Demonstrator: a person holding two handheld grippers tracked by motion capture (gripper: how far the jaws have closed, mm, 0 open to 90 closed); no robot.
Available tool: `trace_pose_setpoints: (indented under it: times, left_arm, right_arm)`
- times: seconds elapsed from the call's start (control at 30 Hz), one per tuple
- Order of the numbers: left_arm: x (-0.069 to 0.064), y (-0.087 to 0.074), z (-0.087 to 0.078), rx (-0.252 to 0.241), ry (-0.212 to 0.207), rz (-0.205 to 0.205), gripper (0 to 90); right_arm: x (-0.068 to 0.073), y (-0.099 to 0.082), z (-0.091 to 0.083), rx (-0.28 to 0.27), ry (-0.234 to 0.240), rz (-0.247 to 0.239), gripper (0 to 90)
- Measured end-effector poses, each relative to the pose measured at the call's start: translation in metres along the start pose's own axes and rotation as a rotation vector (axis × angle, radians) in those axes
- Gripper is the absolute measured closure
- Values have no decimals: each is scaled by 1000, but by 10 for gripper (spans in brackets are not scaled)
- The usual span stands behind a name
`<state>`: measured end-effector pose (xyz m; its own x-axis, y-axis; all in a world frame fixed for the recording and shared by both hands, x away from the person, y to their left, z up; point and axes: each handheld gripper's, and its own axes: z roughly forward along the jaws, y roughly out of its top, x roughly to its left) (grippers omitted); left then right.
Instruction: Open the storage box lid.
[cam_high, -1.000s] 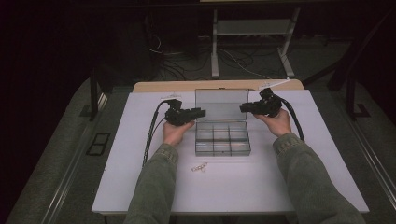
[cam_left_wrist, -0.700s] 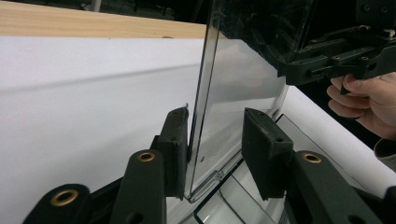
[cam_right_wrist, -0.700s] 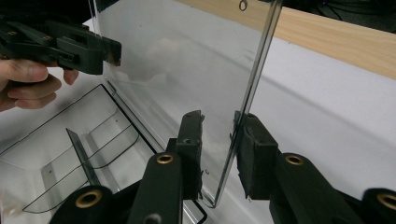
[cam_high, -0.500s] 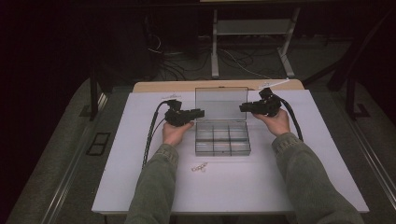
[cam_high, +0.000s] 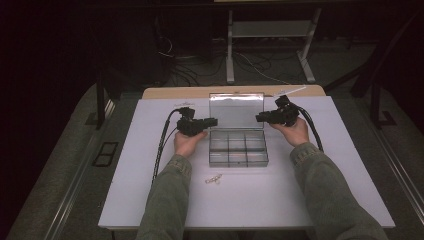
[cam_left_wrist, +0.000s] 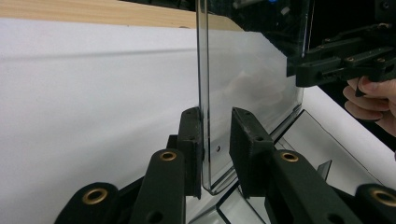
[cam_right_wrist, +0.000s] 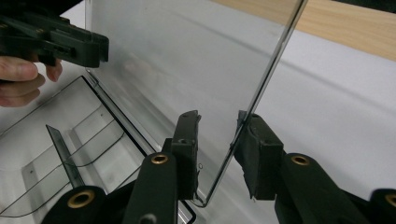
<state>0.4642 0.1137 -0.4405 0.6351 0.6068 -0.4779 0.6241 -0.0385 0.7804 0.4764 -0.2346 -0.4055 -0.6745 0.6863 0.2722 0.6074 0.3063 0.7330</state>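
clear box | lid upright | compartments look empty | small parts on table

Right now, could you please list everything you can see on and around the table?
Compartment box: one, clear plastic, mid-table, six compartments.
Lid: one, clear, standing upright at the box's far edge, between both pairs of jaws.
Small pale item: one, whitish, on the table in front of the box; too small to identify.
Table: one, white top, wooden strip at the far edge.
Frame: one, pale metal, on the floor beyond the table.
Left gripper: one, black, at the lid's left edge, jaws just been closing.
Right gripper: one, black, at the lid's right edge.
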Motion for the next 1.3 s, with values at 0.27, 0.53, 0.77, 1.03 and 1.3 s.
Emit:
trace_pose_setpoints:
  times: [0.27,0.53,0.77,1.03,1.3]
  left_arm:
    - [2,-1,1,-3,-1,-24,725]
    - [3,-2,3,-3,-1,-39,708]
    - [4,-4,6,0,5,-65,671]
    - [6,-7,10,12,9,-87,620]
    - [8,-8,11,20,6,-98,594]
  right_arm:
    - [-1,-3,4,6,3,30,655]
    - [-4,-7,6,-5,22,73,644]
    - [-6,-12,10,-14,30,97,616]
    - [-10,-17,13,-16,41,130,582]
    - [-12,-19,15,-14,48,151,561]
